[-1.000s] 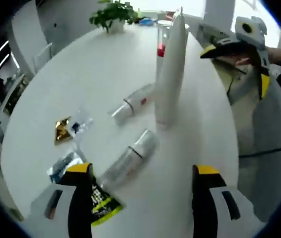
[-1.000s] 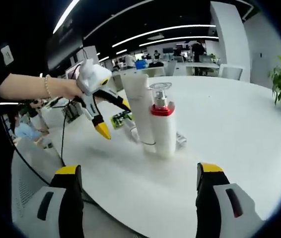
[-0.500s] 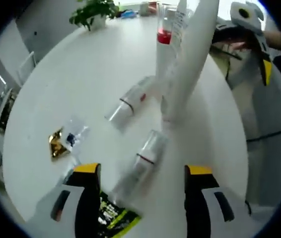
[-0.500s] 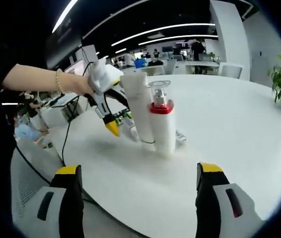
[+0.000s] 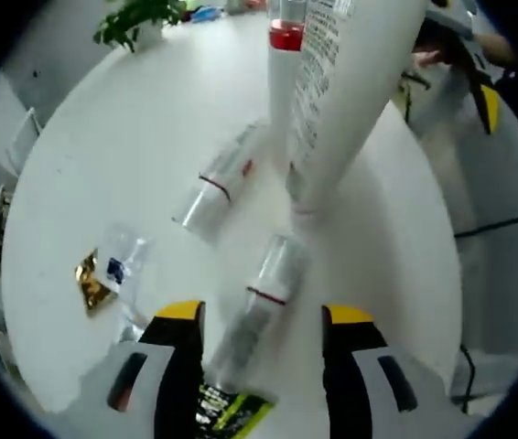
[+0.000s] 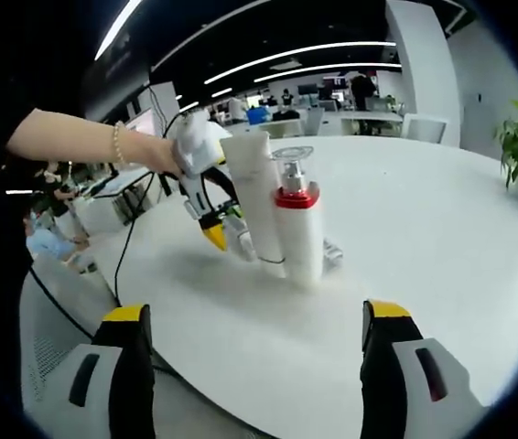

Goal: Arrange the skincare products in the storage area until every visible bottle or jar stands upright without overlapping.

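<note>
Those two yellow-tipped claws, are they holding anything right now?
No. The left gripper is open above a lying clear-capped bottle without gripping it. The right gripper is open, short of the upright bottles.

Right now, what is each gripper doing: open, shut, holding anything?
Left gripper: open, jaws either side of a lying clear bottle, not gripping.
Right gripper: open, holding nothing.

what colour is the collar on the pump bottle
Red, under a clear cap; the pump bottle shows best in the right gripper view.

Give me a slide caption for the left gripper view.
Left gripper open over a lying clear bottle, beside an upright white tube on the table.
</note>
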Available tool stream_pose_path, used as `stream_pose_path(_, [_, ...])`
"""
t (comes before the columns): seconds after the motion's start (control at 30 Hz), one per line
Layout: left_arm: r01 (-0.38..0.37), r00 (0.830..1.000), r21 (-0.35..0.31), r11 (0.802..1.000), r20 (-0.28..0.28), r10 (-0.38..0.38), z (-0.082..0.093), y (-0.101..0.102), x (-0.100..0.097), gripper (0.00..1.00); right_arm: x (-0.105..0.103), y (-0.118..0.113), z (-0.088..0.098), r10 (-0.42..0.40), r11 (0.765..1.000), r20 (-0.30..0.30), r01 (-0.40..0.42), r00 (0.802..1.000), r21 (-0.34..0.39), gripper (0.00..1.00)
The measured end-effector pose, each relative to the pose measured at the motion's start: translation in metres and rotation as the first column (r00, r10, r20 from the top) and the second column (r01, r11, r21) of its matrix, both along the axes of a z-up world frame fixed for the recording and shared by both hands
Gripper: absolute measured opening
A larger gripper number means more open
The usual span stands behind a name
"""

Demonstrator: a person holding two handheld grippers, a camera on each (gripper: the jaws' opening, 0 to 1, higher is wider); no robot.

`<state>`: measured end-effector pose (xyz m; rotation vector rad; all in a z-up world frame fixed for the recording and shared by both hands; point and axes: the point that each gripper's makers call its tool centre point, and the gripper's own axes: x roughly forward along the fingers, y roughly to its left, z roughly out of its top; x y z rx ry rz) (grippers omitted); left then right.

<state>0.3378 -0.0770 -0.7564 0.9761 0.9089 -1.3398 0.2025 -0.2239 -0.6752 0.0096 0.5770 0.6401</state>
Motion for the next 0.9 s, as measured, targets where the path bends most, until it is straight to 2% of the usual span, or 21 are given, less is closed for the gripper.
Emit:
stream_pose_path(0.33, [0.02, 1.0, 0.037, 0.999, 0.022, -0.02, -0.003, 0.002, 0.001, 0.33, -0.001, 0.001, 0.0, 0.003, 1.0, 0.001, -0.003, 1.0, -0.005, 0.94])
stream_pose_path(0.5, [0.046, 0.998, 0.077, 0.996, 0.027, -0.049, -0.006, 0.001, -0.002, 0.26, -0.001, 0.0, 0.0, 0.001, 1.0, 0.001, -0.001, 1.0, -0.005, 0.94])
stream_pose_path(0.9, [0.072, 0.996, 0.106, 0.992, 0.043, -0.077, -0.014, 0.008, -0.003, 0.24, -0.003, 0.003, -0.003, 0.019, 1.0, -0.012, -0.019, 1.0, -0.019, 0.94])
